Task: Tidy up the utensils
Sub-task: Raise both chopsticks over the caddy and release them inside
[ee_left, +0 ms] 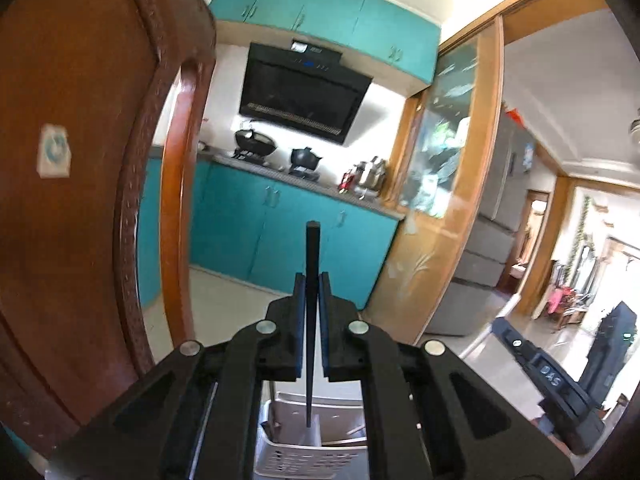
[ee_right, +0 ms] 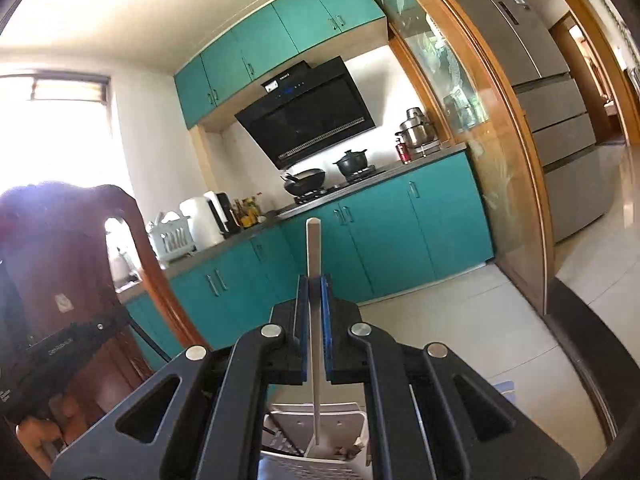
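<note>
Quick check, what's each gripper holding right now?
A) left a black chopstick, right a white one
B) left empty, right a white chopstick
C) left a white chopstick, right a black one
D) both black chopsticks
A: the left gripper is shut on a black chopstick, and the right gripper is shut on a white chopstick, both above the white utensil basket.

1. We see glossy teal kitchen cabinets along the far wall, a slanted black range hood above.
2. At far left, a bright window floods white walls.
3. A tall grey refrigerator stands right, on pale floor tiles.
4. A carved reddish wooden chair back looms near left.
</note>
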Available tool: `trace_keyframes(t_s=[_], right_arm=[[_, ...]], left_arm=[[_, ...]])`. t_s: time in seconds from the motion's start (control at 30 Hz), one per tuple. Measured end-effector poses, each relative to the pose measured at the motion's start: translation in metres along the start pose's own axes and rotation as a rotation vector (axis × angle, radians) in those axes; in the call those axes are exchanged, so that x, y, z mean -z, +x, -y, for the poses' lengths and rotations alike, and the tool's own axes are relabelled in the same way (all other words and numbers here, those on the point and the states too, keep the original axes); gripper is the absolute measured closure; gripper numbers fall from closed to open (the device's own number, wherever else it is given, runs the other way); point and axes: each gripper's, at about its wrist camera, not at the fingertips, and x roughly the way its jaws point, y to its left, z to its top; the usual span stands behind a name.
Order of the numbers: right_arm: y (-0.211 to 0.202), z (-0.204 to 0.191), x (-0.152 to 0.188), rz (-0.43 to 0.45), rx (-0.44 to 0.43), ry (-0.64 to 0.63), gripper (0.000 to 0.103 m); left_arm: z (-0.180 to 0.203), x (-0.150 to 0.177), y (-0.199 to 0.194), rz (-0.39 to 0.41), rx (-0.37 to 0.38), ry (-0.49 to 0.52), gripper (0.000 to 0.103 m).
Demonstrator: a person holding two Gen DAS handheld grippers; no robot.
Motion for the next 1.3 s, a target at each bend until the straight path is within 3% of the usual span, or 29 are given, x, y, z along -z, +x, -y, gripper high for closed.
trace_keyframes(t_s=[0.13, 0.3, 0.4, 0.67, 0.83, 0.97, 1.13, 1.23, 1.3], right_arm=[[0.008, -0.011, 0.02, -0.029, 0.03, -0.086, 0.096], [0.004, -0.029, 0.054, -0.041, 0.033, -0.221, 0.096], [0.006, -0.038, 0.073, -0.071, 0.034, -0.287, 0.096], [0.004, -0.036, 0.086, -0.1, 0.032, -0.285, 0.093], [-0.011, -0.036, 0.086, -0.067, 0.01, -0.273, 0.086], [-0.032, -0.032, 0.084, -0.005, -0.021, -0.256, 0.071], [-0.058, -0.028, 0.091, 0.042, -0.062, -0.262, 0.067], [-0.065, -0.023, 0.108, -0.029, -0.108, -0.254, 0.065], [-0.061, -0.022, 0.128, -0.129, -0.128, -0.281, 0.065]], left_arm=[[0.001, 0.026, 0.027, -0.084, -0.052, 0.029, 0.096], [0.005, 0.059, 0.042, -0.101, -0.141, 0.096, 0.096], [0.005, 0.072, 0.041, -0.088, -0.137, 0.124, 0.096], [-0.002, 0.091, 0.041, -0.133, -0.149, 0.144, 0.095], [-0.003, 0.095, 0.032, -0.117, -0.143, 0.156, 0.095], [-0.004, 0.1, 0.015, -0.105, -0.103, 0.153, 0.094], [-0.005, 0.105, -0.002, -0.054, -0.09, 0.156, 0.089], [-0.009, 0.111, -0.012, -0.049, -0.104, 0.164, 0.087], [-0.013, 0.117, -0.015, -0.058, -0.118, 0.175, 0.087]])
